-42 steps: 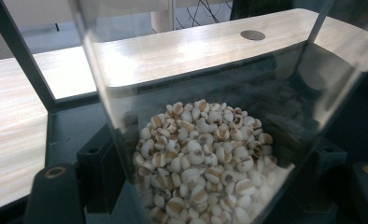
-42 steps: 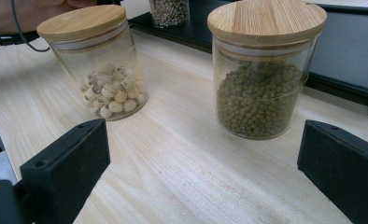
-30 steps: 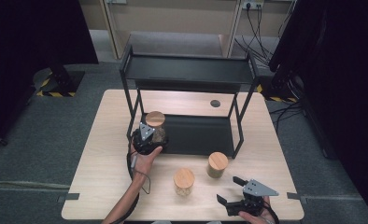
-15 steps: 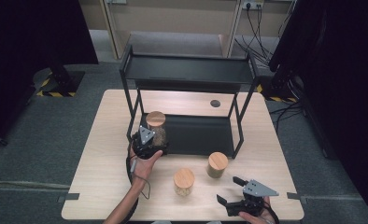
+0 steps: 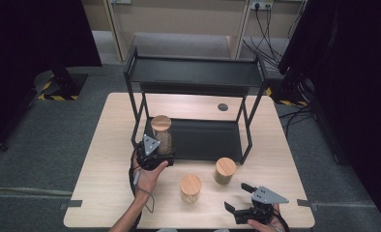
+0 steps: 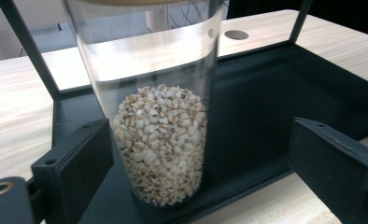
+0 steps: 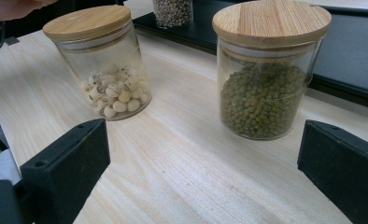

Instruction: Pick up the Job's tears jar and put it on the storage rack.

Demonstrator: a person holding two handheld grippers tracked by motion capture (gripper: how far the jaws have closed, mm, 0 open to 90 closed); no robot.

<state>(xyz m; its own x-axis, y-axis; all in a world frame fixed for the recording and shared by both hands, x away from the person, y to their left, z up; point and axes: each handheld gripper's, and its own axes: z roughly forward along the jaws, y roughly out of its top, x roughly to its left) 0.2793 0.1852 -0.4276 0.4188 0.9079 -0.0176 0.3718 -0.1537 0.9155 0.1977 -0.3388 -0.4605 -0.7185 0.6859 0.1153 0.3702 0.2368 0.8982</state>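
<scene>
the left gripper view is showing what the high view cannot: the tall jar (image 6: pixel 159 116) is holding pale grain up to about half its height, and it is standing upright on the rack's (image 6: pixel 266 107) lower tray near the front edge; the left gripper's (image 6: pixel 201 163) fingers (image 6: pixel 79 172) are standing spread to either side of it, having just been opening, with a gap showing at each side and no pad pressing the glass; the high view is giving the layout instead: the tall jar (image 5: pixel 161 135) is sitting at the left front corner of the black rack (image 5: pixel 193 77) on the bench (image 5: pixel 106 145), and the left gripper (image 5: pixel 152 153) is sitting just in front of it, the hand (image 5: pixel 147 176) reaching in from the bottom with the forearm angled up; the right gripper view is showing two short lidded jars, one with white seeds (image 7: pixel 102 65) and one with green beans (image 7: pixel 268 70), both on the bench ahead of the right gripper (image 7: pixel 201 177), whose fingers are spread wide and pinching nothing; in the high view the right gripper (image 5: pixel 254 208) is lying low at the bench's front edge, aimed leftward.
</scene>
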